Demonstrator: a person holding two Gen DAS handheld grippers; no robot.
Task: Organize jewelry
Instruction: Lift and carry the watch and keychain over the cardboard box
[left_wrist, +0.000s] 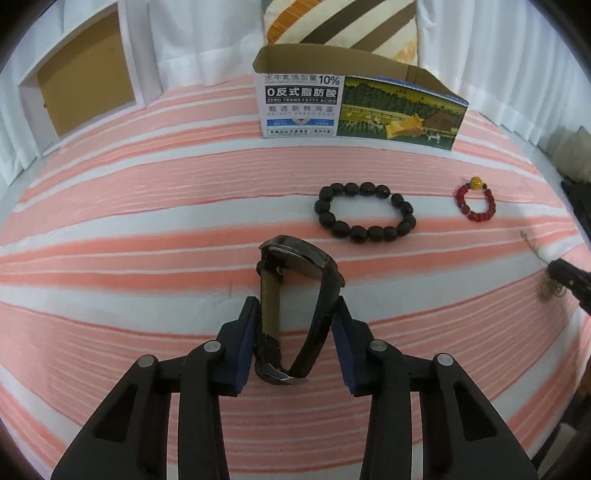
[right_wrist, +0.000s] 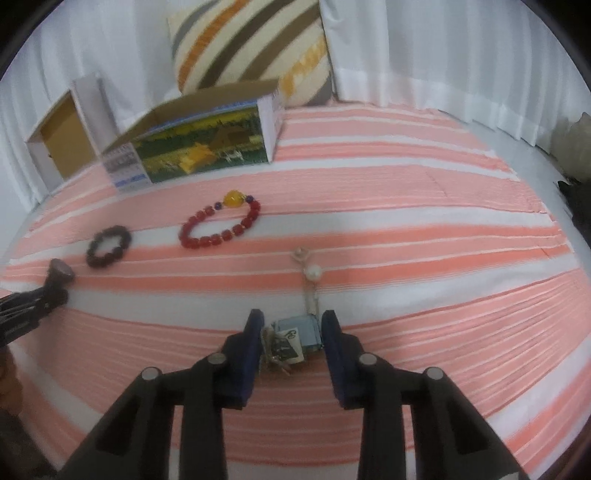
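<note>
A: Left wrist view: printed carton (left_wrist: 364, 107) near the far edge of the striped bed (left_wrist: 129, 229), a pillow (left_wrist: 341, 27) behind it, an open white box (left_wrist: 79, 79) at the far left corner. What's nearer?

B: A black bead bracelet (left_wrist: 365, 212) and red bead bracelet (left_wrist: 475, 199) mid-bed.

A: Grippers?

B: Left gripper (left_wrist: 295, 325) clamps the watch (left_wrist: 295, 299) strap. Right gripper (right_wrist: 291, 332), part closed, pinches a tagged pearl necklace (right_wrist: 312, 275).
</note>
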